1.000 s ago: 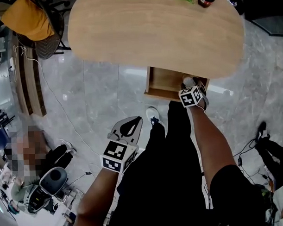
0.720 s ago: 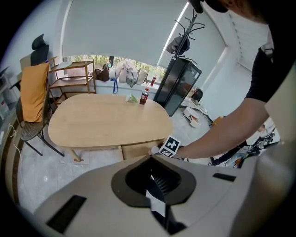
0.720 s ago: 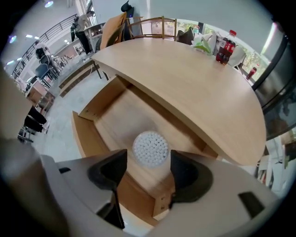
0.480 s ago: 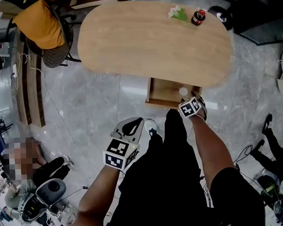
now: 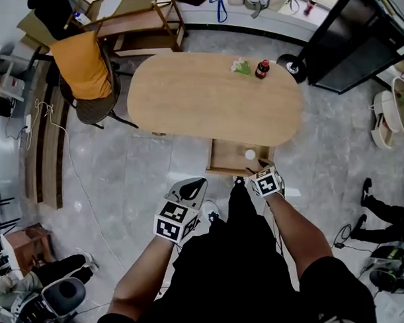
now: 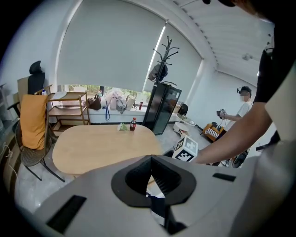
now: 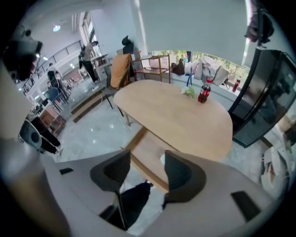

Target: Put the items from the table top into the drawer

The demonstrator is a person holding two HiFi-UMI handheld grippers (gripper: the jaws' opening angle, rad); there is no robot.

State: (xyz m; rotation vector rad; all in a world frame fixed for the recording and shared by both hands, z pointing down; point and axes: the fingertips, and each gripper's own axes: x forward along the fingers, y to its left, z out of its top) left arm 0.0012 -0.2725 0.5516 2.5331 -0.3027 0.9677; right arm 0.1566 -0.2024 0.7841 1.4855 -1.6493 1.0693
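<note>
Drawer [image 5: 227,158] stands pulled out under the near edge of the oval wooden table [image 5: 187,105], with a small white round item [image 5: 249,154] lying inside. Right gripper [image 7: 145,172] hovers by the drawer's front edge, jaws wide apart though they've just been closing a touch, nothing between them. Left gripper [image 6: 150,159] is pinched together on nothing. Far across the tabletop, a red-capped soda bottle [image 5: 261,69] stands just beside a green-and-white sprig [image 5: 240,66].
</note>
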